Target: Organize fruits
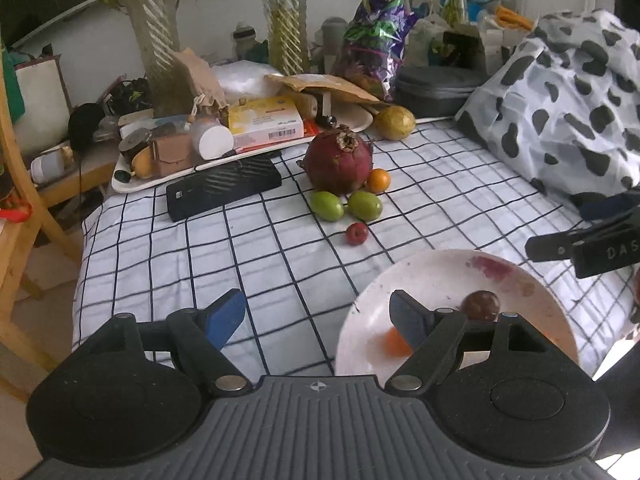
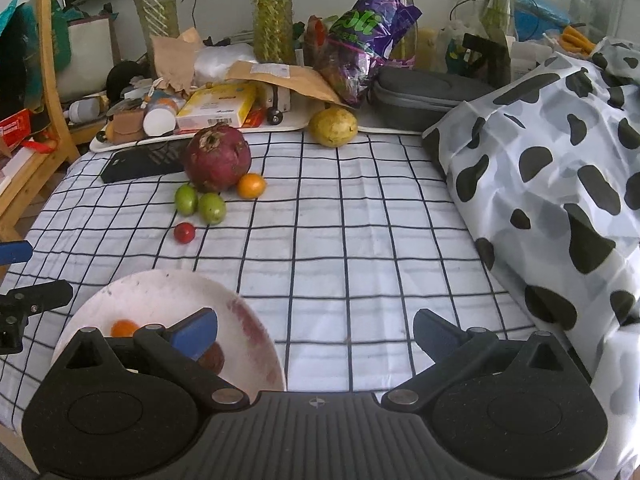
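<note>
A white stained plate (image 1: 440, 272) (image 2: 160, 292) near the table's front holds a small orange fruit (image 1: 394, 340) (image 2: 124, 328) and a dark brown fruit (image 1: 480, 306) (image 2: 212, 358). Farther back on the checked cloth lie a big dark red fruit (image 1: 338, 162) (image 2: 218, 158), an orange (image 1: 378, 180) (image 2: 251, 186), two green fruits (image 1: 327, 205) (image 2: 212, 208), a small red fruit (image 1: 357, 233) (image 2: 184, 232) and a yellow fruit (image 1: 394, 122) (image 2: 333, 126). My left gripper (image 1: 318, 312) is open, its right finger over the plate. My right gripper (image 2: 316, 332) is open and holds nothing.
A black flat box (image 1: 224, 188) (image 2: 140, 164) lies left of the fruits. Behind it a cluttered tray (image 1: 132, 184), glass vases, a purple bag (image 2: 364, 40) and a grey case (image 2: 420, 88). A cow-print cloth bundle (image 2: 552, 184) fills the right side. A wooden chair (image 1: 16, 208) stands at left.
</note>
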